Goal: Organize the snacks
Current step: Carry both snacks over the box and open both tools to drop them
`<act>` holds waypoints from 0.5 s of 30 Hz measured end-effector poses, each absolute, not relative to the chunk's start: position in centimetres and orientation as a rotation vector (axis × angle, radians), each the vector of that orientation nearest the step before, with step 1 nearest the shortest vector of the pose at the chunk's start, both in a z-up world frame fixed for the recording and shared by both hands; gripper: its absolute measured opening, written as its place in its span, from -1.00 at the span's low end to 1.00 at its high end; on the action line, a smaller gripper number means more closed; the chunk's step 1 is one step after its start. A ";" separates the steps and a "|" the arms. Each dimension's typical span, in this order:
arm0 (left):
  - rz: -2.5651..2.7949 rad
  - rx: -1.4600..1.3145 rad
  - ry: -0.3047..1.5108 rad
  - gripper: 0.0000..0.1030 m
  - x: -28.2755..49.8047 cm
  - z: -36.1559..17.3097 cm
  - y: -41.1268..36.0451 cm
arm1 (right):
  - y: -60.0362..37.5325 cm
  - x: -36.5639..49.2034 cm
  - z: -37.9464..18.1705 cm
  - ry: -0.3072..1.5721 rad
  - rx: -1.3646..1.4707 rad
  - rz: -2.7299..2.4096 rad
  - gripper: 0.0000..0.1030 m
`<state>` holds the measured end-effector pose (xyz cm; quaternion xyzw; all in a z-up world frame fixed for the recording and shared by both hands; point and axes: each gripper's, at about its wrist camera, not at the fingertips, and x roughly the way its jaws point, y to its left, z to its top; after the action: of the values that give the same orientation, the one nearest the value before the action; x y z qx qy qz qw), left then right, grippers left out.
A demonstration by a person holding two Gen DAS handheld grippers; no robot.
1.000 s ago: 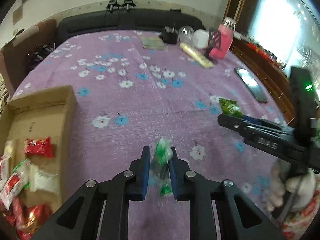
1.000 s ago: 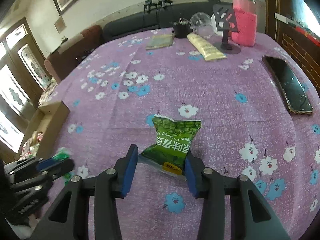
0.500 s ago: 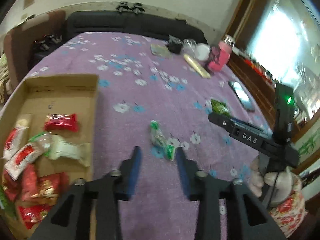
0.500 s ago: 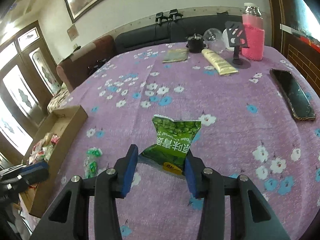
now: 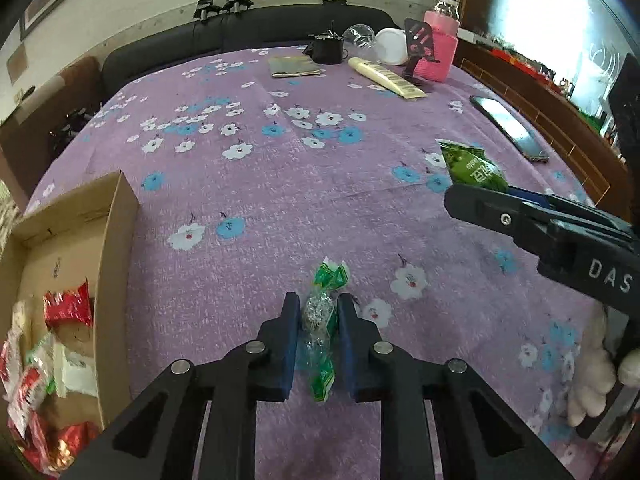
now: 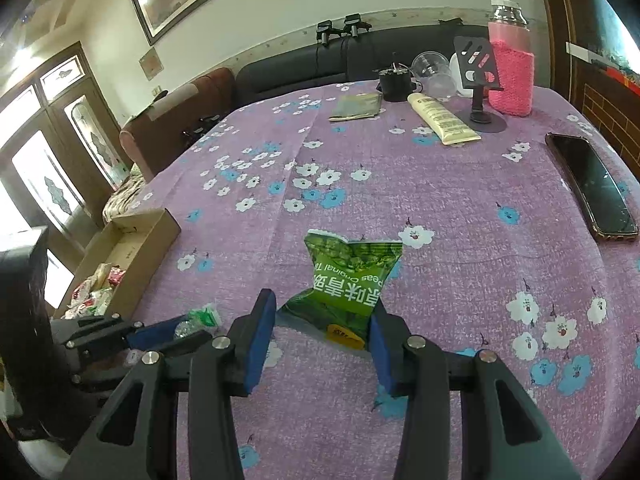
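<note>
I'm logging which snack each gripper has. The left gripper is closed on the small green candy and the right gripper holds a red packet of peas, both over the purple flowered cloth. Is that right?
Not quite: the packet in the right gripper is green, not red, as the right wrist view shows. The rest stands: the left gripper is closed on the small green candy, both over the purple flowered cloth.

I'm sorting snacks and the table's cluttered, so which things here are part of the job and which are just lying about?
Part of the job:
- pea bag, in the right gripper
- green candy, in the left gripper
- box with snacks in it

Lying about:
- phone
- tube
- pink bottle
- phone stand
- plastic cup
- flat packet
</note>
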<state>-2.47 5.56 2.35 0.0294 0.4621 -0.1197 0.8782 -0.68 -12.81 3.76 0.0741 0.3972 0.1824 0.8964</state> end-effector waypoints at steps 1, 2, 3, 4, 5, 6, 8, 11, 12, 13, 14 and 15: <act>-0.252 0.046 0.960 -0.64 -2.7 2.4 5.8 | -12.8 -0.8 3.9 0.819 0.155 0.379 -0.17; -0.256 0.016 0.953 -0.64 -3.1 2.8 6.3 | -12.8 -0.9 4.0 0.812 0.156 0.380 -0.17; -0.260 -0.007 0.949 -0.64 -3.4 2.8 6.9 | -12.8 -1.0 4.1 0.807 0.156 0.382 -0.17; -0.267 -0.039 0.945 -0.64 -3.8 3.0 7.5 | -12.7 -1.1 4.2 0.802 0.156 0.385 -0.17; -0.275 -0.078 0.931 -0.64 -4.4 3.7 8.4 | -12.6 -1.3 4.3 0.795 0.154 0.392 -0.17; -0.273 -0.099 0.919 -0.64 -4.4 3.9 8.6 | -12.4 -1.4 4.4 0.791 0.152 0.397 -0.17; -0.265 -0.139 0.885 -0.64 -5.4 5.0 10.1 | -12.0 -1.8 4.6 0.783 0.142 0.413 -0.17; -0.235 -0.194 0.837 -0.63 -7.2 6.7 13.5 | -10.6 -2.5 5.1 0.772 0.129 0.443 -0.16; -0.214 -0.203 0.821 -0.63 -7.9 7.3 14.8 | -10.1 -2.7 5.4 0.773 0.122 0.453 -0.16; -0.196 -0.208 0.811 -0.63 -8.3 7.7 15.9 | -9.3 -3.0 5.8 0.773 0.112 0.470 -0.16; -0.172 -0.215 0.799 -0.63 -8.8 8.2 17.3 | -8.8 -3.1 6.2 0.771 0.107 0.481 -0.16; -0.147 -0.221 0.789 -0.63 -9.1 8.5 18.7 | -7.9 -3.4 6.8 0.770 0.103 0.499 -0.16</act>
<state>-9.14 18.71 8.49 -0.1072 0.3832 -0.0713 0.9147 -3.43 -7.89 6.79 0.0498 0.3716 0.2406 0.8953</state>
